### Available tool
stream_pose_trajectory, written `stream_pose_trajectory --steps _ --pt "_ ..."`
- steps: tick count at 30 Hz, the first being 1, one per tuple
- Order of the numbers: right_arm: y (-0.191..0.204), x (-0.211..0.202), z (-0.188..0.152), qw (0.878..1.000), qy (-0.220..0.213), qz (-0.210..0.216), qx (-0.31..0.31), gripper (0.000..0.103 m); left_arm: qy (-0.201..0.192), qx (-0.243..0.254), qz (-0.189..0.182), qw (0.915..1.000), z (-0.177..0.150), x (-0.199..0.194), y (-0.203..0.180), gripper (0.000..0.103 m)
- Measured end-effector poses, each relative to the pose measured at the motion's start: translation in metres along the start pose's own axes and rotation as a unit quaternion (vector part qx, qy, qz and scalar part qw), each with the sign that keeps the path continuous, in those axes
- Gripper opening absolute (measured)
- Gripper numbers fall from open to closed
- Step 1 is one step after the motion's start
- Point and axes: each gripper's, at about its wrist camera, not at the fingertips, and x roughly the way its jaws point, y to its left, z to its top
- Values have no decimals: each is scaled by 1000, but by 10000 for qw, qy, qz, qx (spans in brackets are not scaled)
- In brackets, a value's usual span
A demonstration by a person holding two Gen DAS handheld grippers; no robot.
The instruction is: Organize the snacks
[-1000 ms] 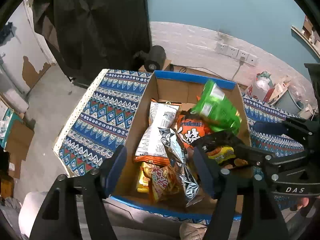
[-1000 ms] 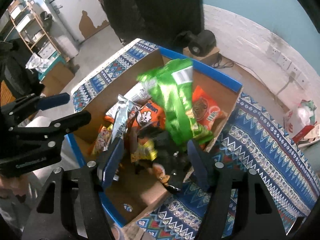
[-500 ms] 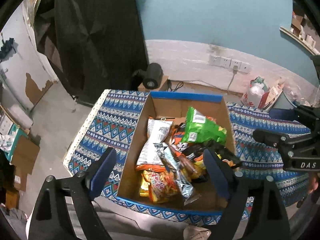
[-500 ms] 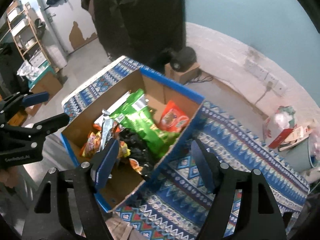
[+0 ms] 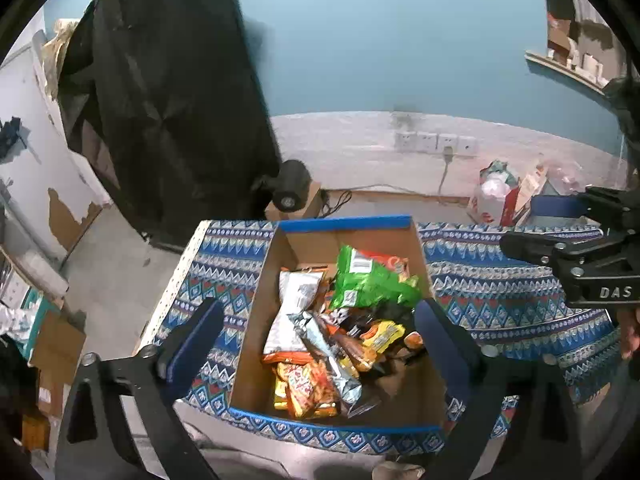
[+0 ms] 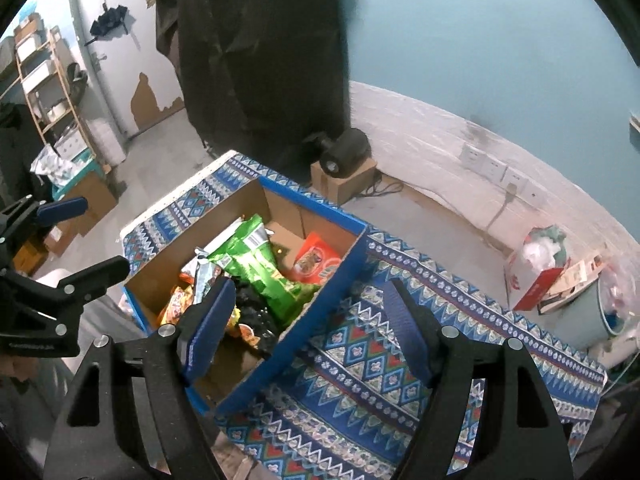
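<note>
My left gripper (image 5: 316, 340), jaws opening and empty, looks over the whole box (image 5: 344, 224) of snacks; right gripper (image 6: 308, 332), spread and empty, alone shows the shelf (image 6: 44, 92).

A teal wall (image 5: 380, 40) rises over a whitish lower band with wall sockets (image 5: 436, 142). A black cloth (image 5: 172, 92) hangs at left, above grey concrete floor (image 5: 108, 264). Wooden shelving (image 6: 44, 80) stands beyond.

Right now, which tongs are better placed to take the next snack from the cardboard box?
Probably the left tongs: empty, jaws opening, they frame the snack pile in the cardboard box. The right tongs, also empty, straddle the box's side wall, partly over the patterned cloth.
</note>
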Motion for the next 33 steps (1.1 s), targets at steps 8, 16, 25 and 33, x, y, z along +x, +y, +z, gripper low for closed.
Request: stream_pose_trajectory --steps 8,16,25,33 --pt "-13 -2 -3 9999 15 -66 109 76 -49 138 -45 9999 1 -1 -10 102" --pt "-15 0 -3 9999 37 -81 113 76 -9 65 -73 10000 1 1 -10 102" --pt "-15 3 -5 9999 79 -62 74 76 43 24 -91 9999 0 3 -8 102" --pt "-13 4 -5 9999 96 -51 87 76 128 -96 -169 9997 -1 4 -6 102"
